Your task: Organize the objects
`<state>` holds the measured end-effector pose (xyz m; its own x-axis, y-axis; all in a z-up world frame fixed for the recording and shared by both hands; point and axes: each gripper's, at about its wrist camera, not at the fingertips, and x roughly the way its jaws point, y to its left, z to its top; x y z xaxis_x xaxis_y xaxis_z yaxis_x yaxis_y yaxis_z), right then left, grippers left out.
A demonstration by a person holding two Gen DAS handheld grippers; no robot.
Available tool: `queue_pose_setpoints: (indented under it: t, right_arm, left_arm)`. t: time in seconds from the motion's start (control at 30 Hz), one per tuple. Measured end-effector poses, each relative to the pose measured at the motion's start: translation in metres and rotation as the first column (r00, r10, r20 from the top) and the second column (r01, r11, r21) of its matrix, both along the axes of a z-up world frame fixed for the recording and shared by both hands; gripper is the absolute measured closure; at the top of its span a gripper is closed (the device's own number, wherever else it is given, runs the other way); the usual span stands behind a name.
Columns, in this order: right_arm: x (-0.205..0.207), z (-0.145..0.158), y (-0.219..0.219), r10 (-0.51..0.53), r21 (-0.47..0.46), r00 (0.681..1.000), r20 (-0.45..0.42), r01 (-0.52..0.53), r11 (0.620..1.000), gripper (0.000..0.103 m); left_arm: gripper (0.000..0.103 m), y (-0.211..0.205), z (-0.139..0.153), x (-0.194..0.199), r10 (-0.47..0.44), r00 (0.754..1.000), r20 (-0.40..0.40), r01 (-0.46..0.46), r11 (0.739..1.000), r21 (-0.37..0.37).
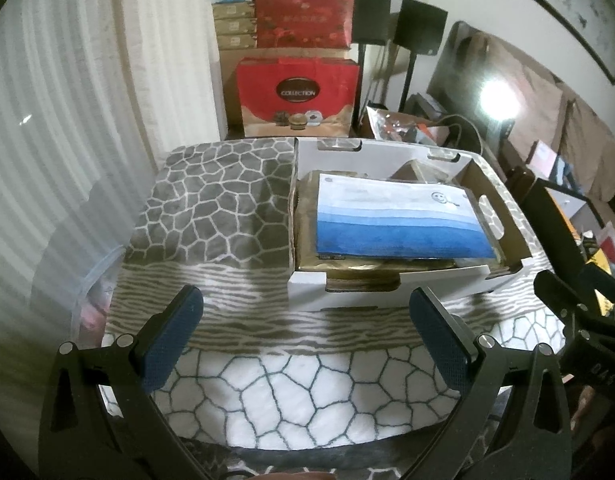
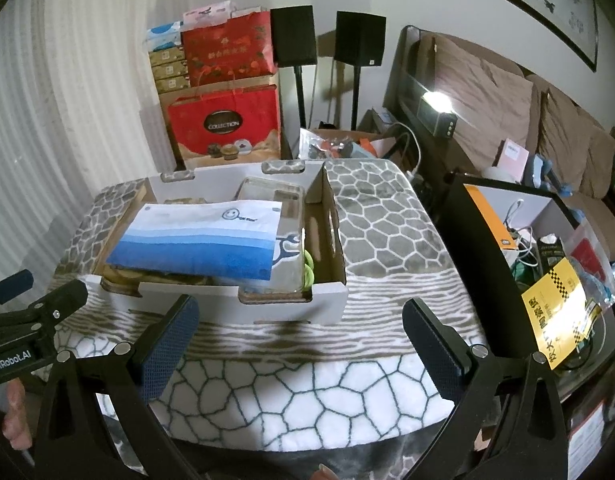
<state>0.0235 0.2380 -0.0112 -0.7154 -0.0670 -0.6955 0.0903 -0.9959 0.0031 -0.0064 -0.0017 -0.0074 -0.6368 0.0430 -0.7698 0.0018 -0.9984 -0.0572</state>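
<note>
A white cardboard box stands on the patterned blanket; it also shows in the right wrist view. A blue and white pouch lies on top of the things inside, over gold packs. The right wrist view shows the pouch, a clear container and something green in the box. My left gripper is open and empty in front of the box. My right gripper is open and empty, just short of the box's front wall.
Red gift bags and stacked boxes stand behind the table by the curtain. Two black speakers stand on poles. A dark cabinet with cables and a yellow pack is at the right, a sofa behind it.
</note>
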Motion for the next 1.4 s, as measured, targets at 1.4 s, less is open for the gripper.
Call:
queue_pose_setpoints:
  t: [1.4]
  right_arm:
    - [0.0013,0.0026,0.0075,0.003,0.012,1.000,-0.004,-0.003,1.000,0.001]
  left_arm:
    - [0.000,0.0002,0.0046,-0.0005,-0.013,1.000,0.002,0.013,1.000,-0.010]
